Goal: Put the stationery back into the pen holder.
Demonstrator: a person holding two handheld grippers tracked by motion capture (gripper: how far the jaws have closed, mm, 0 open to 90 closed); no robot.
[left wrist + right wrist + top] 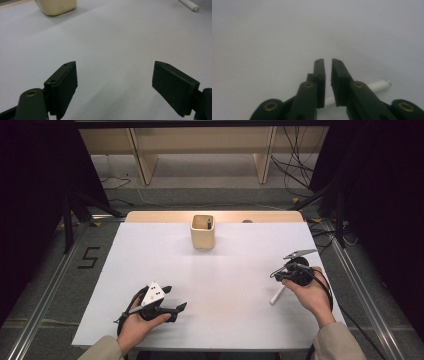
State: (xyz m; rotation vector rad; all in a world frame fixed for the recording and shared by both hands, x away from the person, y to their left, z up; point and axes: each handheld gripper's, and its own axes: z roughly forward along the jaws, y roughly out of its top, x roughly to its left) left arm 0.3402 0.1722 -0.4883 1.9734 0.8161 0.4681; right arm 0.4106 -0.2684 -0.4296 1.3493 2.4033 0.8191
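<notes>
The white marker [377, 87], lying at the lower right of the worktop [150, 245], is being clamped near its end between the nearly closed jaws of the right tool [327, 65], and should be lifted level while the left tool [113, 82] is being held wide open and empty.

The right gripper's [327, 75] jaws are hiding the white pen's [379, 86] middle; the beige cup [56, 6] is running off the top edge.
</notes>
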